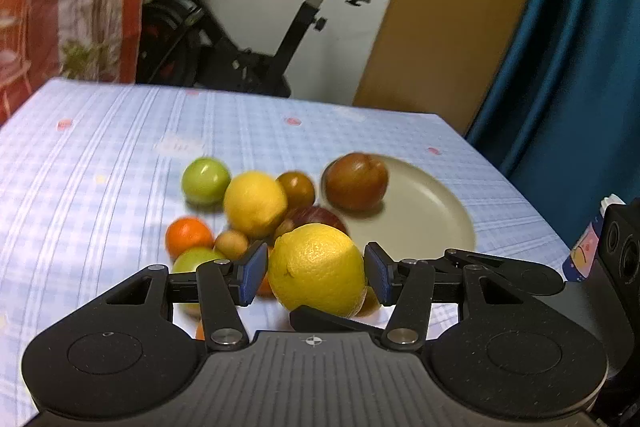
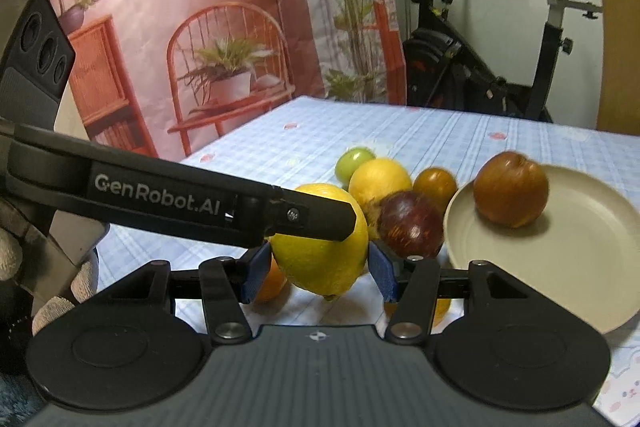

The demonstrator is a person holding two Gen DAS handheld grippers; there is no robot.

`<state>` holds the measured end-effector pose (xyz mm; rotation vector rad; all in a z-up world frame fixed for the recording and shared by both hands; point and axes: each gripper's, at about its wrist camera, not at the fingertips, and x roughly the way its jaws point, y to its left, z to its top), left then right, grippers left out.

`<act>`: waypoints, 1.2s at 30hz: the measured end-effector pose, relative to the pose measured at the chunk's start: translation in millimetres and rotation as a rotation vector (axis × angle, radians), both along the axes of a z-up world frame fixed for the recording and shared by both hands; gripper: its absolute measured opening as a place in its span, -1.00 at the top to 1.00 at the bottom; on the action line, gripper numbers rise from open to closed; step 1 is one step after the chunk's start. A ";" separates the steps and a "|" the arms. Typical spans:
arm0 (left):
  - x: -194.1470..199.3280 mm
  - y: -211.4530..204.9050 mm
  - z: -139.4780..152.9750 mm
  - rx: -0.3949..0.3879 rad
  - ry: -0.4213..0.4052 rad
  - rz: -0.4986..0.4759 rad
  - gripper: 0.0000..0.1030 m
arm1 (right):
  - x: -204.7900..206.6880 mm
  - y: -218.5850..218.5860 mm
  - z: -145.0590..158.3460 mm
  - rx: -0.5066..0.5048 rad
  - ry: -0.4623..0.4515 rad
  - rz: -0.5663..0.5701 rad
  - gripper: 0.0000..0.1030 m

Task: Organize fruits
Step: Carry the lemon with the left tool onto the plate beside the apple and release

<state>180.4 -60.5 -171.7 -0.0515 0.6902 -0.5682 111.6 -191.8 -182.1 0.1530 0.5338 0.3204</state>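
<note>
A yellow lemon point(image 1: 318, 269) sits between the blue pads of my left gripper point(image 1: 316, 273), which is shut on it above the fruit pile. In the right wrist view the same lemon point(image 2: 320, 259) lies between the pads of my right gripper point(image 2: 318, 275), with the left gripper's black finger point(image 2: 312, 219) across it; whether the right pads touch it I cannot tell. A beige plate point(image 1: 424, 215) holds one brown-red fruit point(image 1: 356, 181). On the cloth lie a second lemon point(image 1: 254, 203), green fruits point(image 1: 206, 179), an orange point(image 1: 188, 235) and dark red fruits point(image 1: 316, 219).
The table has a blue checked cloth point(image 1: 100, 155). An exercise bike point(image 1: 240, 39) stands behind the far edge, a printed backdrop point(image 2: 180, 27) at the left and a blue curtain point(image 1: 568, 67) at the right. The plate point(image 2: 560, 259) lies right of the pile.
</note>
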 end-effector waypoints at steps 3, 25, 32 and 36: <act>1.0 -7.5 8.1 0.000 -0.021 -0.018 -0.09 | -4.7 -5.9 7.5 0.013 -0.027 -0.027 -0.09; 24.8 -65.1 14.1 0.038 -0.061 -0.168 -0.09 | -12.4 -61.4 16.5 0.110 -0.060 -0.219 -0.09; 43.3 -80.6 4.2 0.040 -0.028 -0.190 -0.09 | -2.0 -76.9 10.4 0.121 -0.043 -0.260 -0.09; 52.0 -88.3 -4.3 0.052 -0.007 -0.196 -0.09 | 5.3 -84.4 2.1 0.129 -0.015 -0.277 -0.09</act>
